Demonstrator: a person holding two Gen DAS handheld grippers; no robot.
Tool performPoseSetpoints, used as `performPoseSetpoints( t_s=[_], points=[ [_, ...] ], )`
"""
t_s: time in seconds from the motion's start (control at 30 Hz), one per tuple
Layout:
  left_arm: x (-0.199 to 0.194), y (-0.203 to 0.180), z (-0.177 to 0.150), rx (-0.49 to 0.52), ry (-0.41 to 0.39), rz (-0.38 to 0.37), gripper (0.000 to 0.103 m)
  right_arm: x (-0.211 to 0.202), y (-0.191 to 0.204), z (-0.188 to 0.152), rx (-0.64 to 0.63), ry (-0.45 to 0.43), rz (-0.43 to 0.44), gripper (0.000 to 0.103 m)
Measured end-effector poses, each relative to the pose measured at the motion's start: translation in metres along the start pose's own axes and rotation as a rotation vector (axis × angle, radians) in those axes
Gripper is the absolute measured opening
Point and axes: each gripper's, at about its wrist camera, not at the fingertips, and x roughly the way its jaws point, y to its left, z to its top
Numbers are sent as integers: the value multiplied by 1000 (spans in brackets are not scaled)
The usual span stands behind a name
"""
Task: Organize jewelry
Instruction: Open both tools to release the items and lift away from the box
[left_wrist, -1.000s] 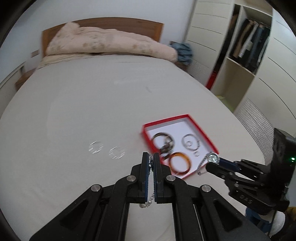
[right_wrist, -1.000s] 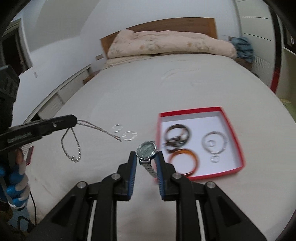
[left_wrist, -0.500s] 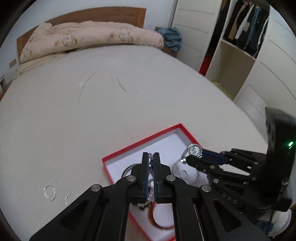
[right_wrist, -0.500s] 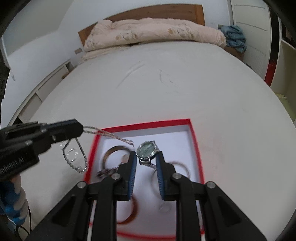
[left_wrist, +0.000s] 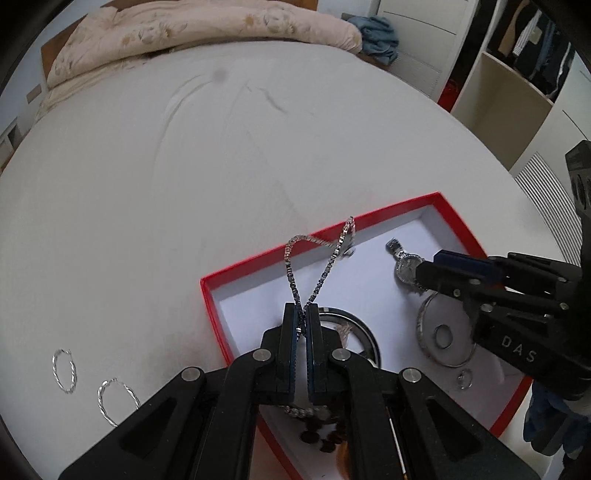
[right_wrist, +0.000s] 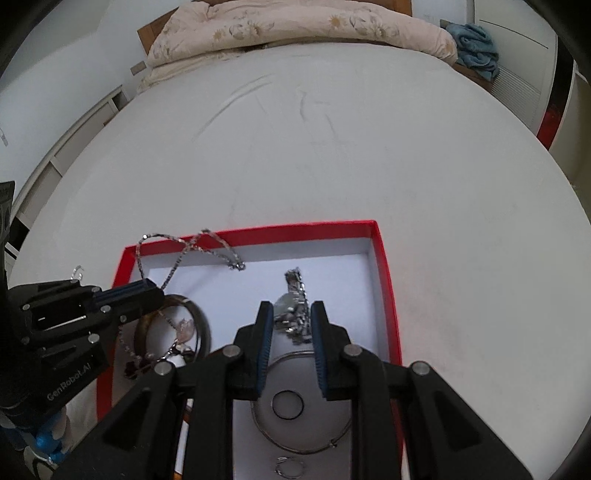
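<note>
Left hand-held gripper (left_wrist: 302, 325), black with blue-padded fingers: jaws nearly together, pinching a thin silver chain (left_wrist: 317, 258) that loops out ahead of its tips. Right hand-held gripper (right_wrist: 291, 326), same black build: jaws parted, a silver wristwatch (right_wrist: 291, 304) lying between the pads; touching or loose, cannot tell. Both angled downward, side by side.

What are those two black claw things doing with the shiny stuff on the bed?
A person is tidying jewelry into a red box. The left gripper pinches a silver chain whose loop drapes over the box's far edge. The right gripper has opened around a wristwatch lying inside. Two hoop earrings wait on the bed.
</note>
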Motion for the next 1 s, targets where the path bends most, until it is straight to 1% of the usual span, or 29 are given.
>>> performPoseSetpoints(
  t_s=[0.2,0.23,0.27,0.3,0.4,0.47,0.5,0.63,0.8,0.9,1.0],
  points=[
    [6,2,-4,-3,9,21,6,2,4,-3,-1,10,-6,21],
    [7,1,-3,-12,12,16,9,4,3,-1,-3,10,-5,20],
    [6,2,-2,-19,16,9,18,3,3,-1,-2,10,-2,20],
    [4,2,-3,-27,14,1,23,1,4,-3,-1,8,1,21],
    [-3,2,-4,-25,6,-18,31,-7,2,-9,8,-3,1,21],
    [-10,3,-7,-20,-6,-16,44,-13,1,-8,17,-13,-1,21],
    [-15,3,-7,-19,-16,-12,46,-17,1,-10,22,-18,-2,21],
    [-41,9,-16,-24,-38,-7,46,-42,0,-20,39,-40,-14,21],
    [-80,19,-37,-42,-58,11,47,-78,6,-32,57,-68,-25,21],
    [-110,29,-58,-60,-74,32,51,-103,14,-45,60,-89,-24,21],
    [-141,41,-82,-84,-88,64,52,-129,22,-59,67,-113,-12,21]
  ],
)
